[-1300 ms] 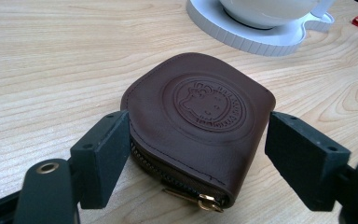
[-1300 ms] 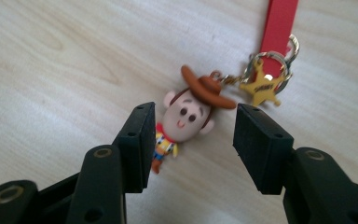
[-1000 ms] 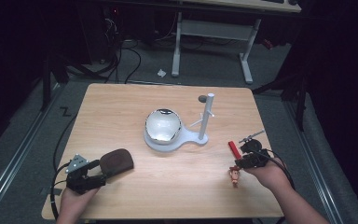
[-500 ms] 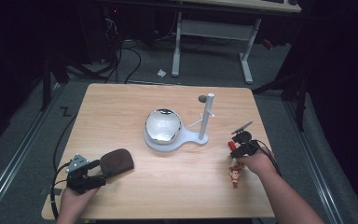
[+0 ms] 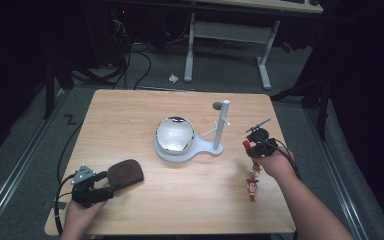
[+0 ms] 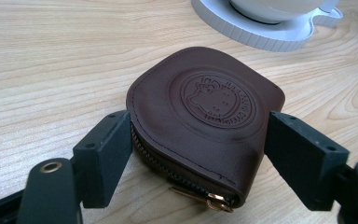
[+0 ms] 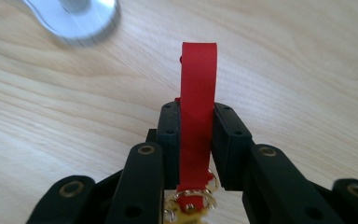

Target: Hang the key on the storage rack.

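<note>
dark surroundings frame a light wooden table point(image 5: 180, 200), with cables, a desk frame and grey floor dimly visible beyond its far edge. near the table's centre stands a white stand point(image 5: 207, 147): a flat base carrying a shiny rounded dome point(image 5: 174, 134) and an upright post point(image 5: 223, 120) with a short side peg. a small dark disc point(image 5: 217, 105) lies just behind the post; its nature cannot be made out.

left gripper point(image 6: 196, 140), at the near left corner: jaws spread to either side of a brown leather zip pouch point(image 6: 205, 112) lying flat on the table. the left jaw meets the pouch's zipped edge; the right jaw stands just apart from its side. the embossed round emblem is legible only as a cartoon face with ringed lettering. the zip pull is cut off by the lower frame edge.

right gripper point(image 7: 196, 126), at the right side of the table: jaws pressed together on a red strap point(image 7: 198, 88), whose loop rises above the jaw tips. gold rings at the strap's lower end are partly hidden between the jaws. in the high view a small figurine charm point(image 5: 252, 185), possibly joined to the strap, sits below the hand point(image 5: 272, 162); the link is hidden.
</note>
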Demonstrator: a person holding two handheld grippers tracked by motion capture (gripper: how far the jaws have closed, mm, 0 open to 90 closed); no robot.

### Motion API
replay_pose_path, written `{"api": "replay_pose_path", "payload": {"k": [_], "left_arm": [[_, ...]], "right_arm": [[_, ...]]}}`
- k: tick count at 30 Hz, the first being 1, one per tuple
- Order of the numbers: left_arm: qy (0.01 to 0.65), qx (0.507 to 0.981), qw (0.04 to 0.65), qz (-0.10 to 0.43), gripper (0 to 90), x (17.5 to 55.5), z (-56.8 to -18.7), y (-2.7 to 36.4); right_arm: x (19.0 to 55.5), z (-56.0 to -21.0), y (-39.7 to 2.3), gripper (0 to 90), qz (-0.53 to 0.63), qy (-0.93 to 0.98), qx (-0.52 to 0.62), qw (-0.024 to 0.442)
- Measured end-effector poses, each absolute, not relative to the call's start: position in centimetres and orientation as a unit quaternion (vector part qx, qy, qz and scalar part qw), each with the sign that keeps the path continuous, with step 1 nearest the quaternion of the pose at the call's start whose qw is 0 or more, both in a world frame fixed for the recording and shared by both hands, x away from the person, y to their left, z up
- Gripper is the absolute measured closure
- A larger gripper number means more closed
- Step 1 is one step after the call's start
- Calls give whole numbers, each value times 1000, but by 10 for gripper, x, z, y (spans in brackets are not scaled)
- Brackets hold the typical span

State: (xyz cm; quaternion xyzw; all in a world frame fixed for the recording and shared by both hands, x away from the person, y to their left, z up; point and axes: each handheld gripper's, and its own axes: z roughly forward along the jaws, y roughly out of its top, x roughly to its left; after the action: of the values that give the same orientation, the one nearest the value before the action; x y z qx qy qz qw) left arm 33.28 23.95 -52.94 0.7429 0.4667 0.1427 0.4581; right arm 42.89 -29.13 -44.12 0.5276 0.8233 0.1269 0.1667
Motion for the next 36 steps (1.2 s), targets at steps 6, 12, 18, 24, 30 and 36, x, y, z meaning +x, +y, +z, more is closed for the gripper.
{"api": "replay_pose_path", "payload": {"k": [6, 12, 18, 24, 30, 36], "left_arm": [[467, 743, 458, 142, 238, 333, -529, 240], [467, 743, 457, 141, 240, 333, -530, 240], [469, 743, 456, 140, 240, 333, -529, 239], [470, 743, 455, 141, 241, 333, -529, 239], [469, 745, 454, 139, 243, 334, -530, 240], [469, 742, 458, 137, 246, 334, -530, 241]], "right_arm": [[414, -422, -290, 747, 142, 824, 519, 177], [385, -413, -306, 754, 154, 818, 523, 183], [364, -436, -315, 765, 143, 822, 526, 165], [370, -457, -290, 728, 135, 841, 502, 151], [388, -479, -275, 718, 108, 852, 494, 136], [396, -487, -265, 771, 84, 859, 482, 151]]}}
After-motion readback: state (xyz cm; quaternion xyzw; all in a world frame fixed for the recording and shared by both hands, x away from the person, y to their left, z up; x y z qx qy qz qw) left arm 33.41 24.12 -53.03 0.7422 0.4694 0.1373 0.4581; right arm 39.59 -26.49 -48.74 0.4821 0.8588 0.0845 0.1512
